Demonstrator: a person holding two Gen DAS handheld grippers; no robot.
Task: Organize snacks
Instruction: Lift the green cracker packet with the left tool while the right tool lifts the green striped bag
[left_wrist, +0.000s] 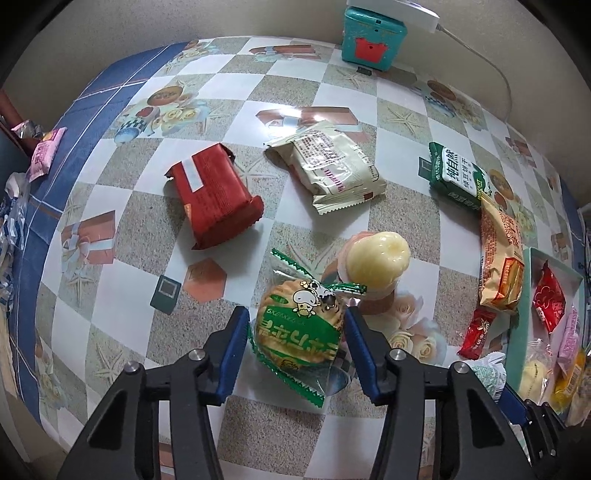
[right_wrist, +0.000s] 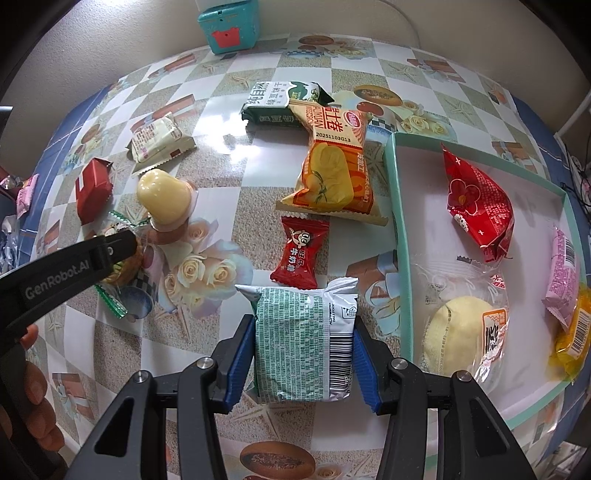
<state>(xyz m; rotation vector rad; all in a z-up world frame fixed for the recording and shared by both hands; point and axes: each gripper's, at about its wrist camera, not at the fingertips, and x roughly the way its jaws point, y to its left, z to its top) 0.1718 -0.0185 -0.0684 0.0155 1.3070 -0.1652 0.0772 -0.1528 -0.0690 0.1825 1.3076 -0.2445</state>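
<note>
Your left gripper has its blue fingers closed against a round biscuit in a clear green-edged wrapper, low over the bench. Just beyond its tip stands a yellow jelly cup, close to touching the wrapper's twisted end. Farther out lie a red packet and a cream packet, apart from each other with bare bench between them. The left bench edge, with its blue border, carries a small pink packet.

Your right gripper pinches a green-and-white packet across its width; the barcode end sits against the right finger. Directly ahead, almost touching the packet's top edge, lies a red candy. Beyond that an orange packet overlaps a dark green biscuit packet.

The teal-rimmed tray sits just right of the right gripper, its near wall running alongside the orange packet. Inside: a red pouch toward the back, a pale round cake in clear wrap at the front, a pink packet and a yellow one against the right wall. The tray floor shows white between the red pouch and the back wall.

A teal box stands at the far edge by the wall.
</note>
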